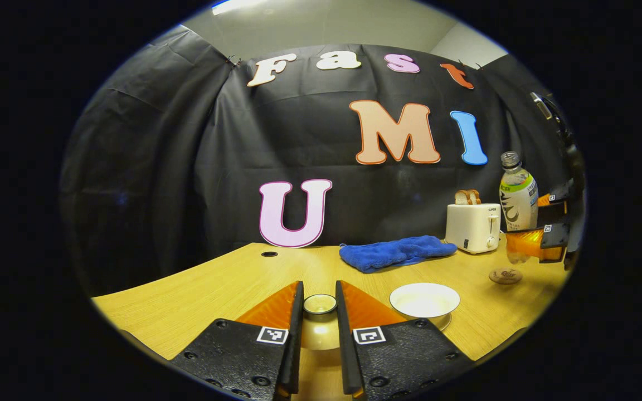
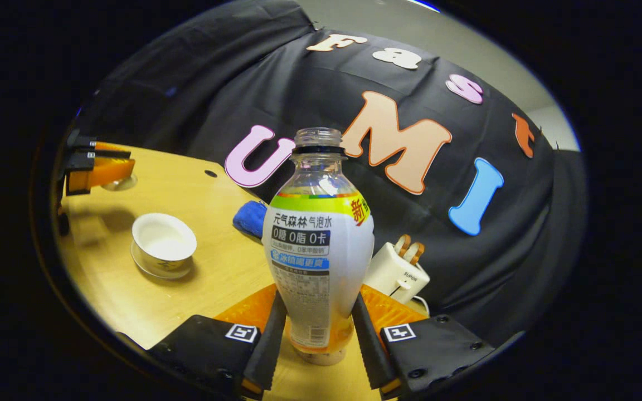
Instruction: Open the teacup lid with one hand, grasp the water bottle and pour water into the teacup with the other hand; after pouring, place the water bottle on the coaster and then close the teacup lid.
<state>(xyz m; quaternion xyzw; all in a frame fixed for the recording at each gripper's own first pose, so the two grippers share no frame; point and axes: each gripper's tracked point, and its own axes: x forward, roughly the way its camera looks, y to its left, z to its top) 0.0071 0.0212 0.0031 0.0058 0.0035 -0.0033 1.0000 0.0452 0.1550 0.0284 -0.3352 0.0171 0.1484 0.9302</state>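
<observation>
My left gripper is shut on the knob of the teacup lid and holds it off the table, left of the cup. The white teacup stands uncovered on its saucer, with pale liquid inside. My right gripper is shut on the lower body of the uncapped water bottle, which is upright. In the left gripper view the bottle hangs just above the round coaster, with the right gripper around it. From the right gripper view, the left gripper with the lid hovers beyond the teacup.
A white toaster with bread slices stands at the back by the cloth wall, close behind the bottle. A folded blue towel lies to its left. The wooden table has a small cable hole near the back.
</observation>
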